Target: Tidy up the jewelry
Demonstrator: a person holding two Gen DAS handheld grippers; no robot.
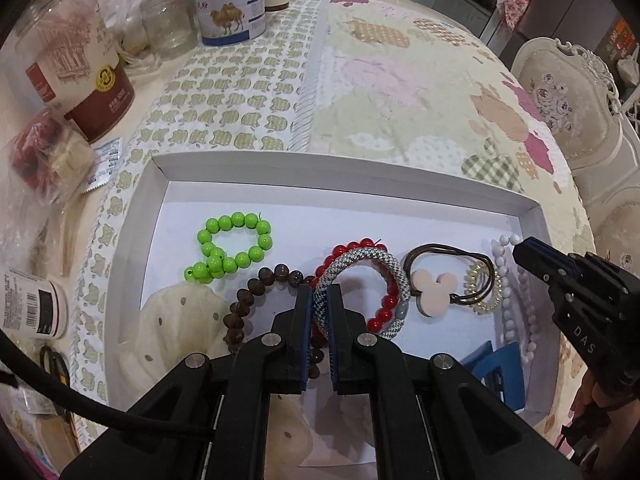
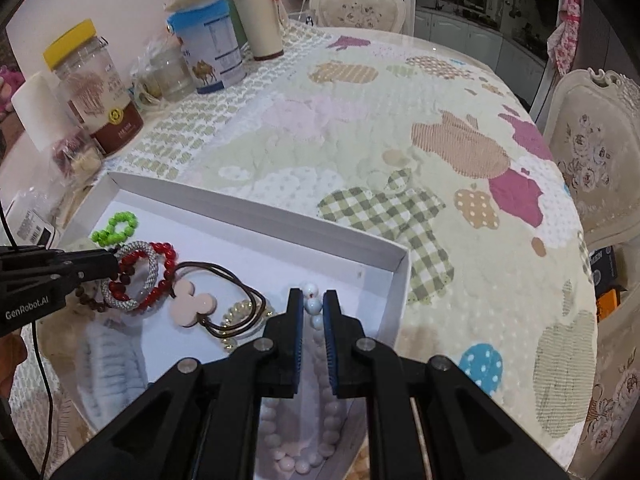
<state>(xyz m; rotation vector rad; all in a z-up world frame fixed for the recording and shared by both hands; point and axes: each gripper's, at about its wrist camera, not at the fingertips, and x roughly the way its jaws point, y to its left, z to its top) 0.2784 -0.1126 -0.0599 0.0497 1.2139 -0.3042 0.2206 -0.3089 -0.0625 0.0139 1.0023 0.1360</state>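
Note:
A shallow white box (image 1: 340,168) holds the jewelry. My left gripper (image 1: 319,294) is shut on a grey-white braided band (image 1: 360,258) that lies over a red bead bracelet (image 1: 386,304). A green bead bracelet (image 1: 236,248) and a brown bead bracelet (image 1: 248,300) lie to its left. To its right lies a brown hair tie with a pink mouse-head charm (image 1: 434,288). My right gripper (image 2: 313,294) is shut on a white bead string (image 2: 312,303) near the box's right wall (image 2: 400,280). The rest of that string trails back under the gripper.
Jars and tins (image 1: 232,4) crowd the table's back left, with packets (image 1: 48,152) along the left edge. A patchwork cloth (image 2: 400,140) covers the table beyond the box. A cream scrunchie (image 1: 180,320) and a blue clip (image 1: 496,364) lie in the box. Chairs (image 2: 592,152) stand at the right.

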